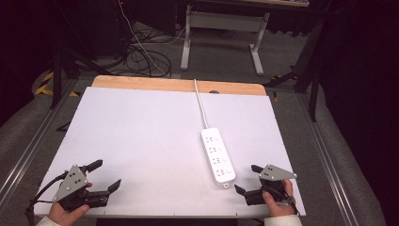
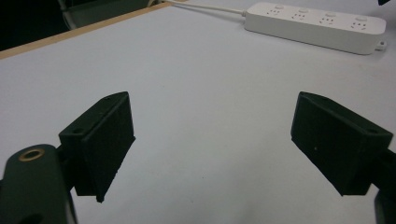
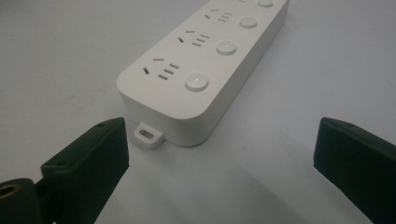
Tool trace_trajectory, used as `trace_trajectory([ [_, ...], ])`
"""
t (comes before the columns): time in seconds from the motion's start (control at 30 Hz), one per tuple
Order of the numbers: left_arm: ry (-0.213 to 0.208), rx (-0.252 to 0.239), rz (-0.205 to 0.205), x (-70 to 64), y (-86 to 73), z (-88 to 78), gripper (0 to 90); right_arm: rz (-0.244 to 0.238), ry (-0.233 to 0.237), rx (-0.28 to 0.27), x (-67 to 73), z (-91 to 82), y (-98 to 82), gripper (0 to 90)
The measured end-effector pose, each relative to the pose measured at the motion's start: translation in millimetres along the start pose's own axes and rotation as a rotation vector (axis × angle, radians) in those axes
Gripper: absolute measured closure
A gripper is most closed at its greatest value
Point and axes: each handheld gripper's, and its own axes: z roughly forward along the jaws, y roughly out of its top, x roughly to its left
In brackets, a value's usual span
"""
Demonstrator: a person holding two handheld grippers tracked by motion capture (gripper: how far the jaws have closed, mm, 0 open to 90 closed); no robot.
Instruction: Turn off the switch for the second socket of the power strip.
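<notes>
— Power strip (image 1: 218, 155)?
— Lying flat on the white tabletop (image 1: 141, 136), right of centre in the high view, long axis running up and down the frame. Cord (image 1: 201, 106) leading off its upper end toward the wooden top edge. Four sockets, each with a round button, seen close in the right gripper view.

— Right gripper (image 1: 250, 178)?
— Lower right of the high view, held in a hand at the bottom edge. Fingers (image 3: 88, 163) spread wide, gripping nothing. Near end of the strip and its small mounting tab (image 3: 148, 135) just beyond them, not touching.

— Left gripper (image 1: 106, 174)?
— Lower left of the high view, well apart from the strip. Fingers (image 2: 100, 140) likewise wide, bare tabletop between them. Strip far off at the upper right of the left gripper view.
</notes>
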Motion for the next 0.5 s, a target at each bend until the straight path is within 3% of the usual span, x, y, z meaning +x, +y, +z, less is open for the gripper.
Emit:
trace_trajectory([
  [0.07, 0.014, 0.004, 0.004, -0.5, -0.8, 0.9, 13.7, -0.006, -0.005, 0.014, 1.7, 2.0, -1.6, 3.8],
  [0.23, -0.006, 0.001, 0.013, -1.3, -0.5, 3.6, 13.5, -0.009, -0.002, 0.014, 3.9, 6.9, -0.9, 3.8],
  [0.37, -0.020, 0.005, 0.010, 0.0, 0.3, 6.7, 12.5, -0.019, -0.029, -0.028, 4.6, 4.9, 4.1, 3.8],
  [0.5, -0.005, -0.009, 0.012, 0.9, 0.6, 5.0, 12.5, -0.024, -0.049, -0.051, 4.8, 0.9, 4.2, 3.8],
])
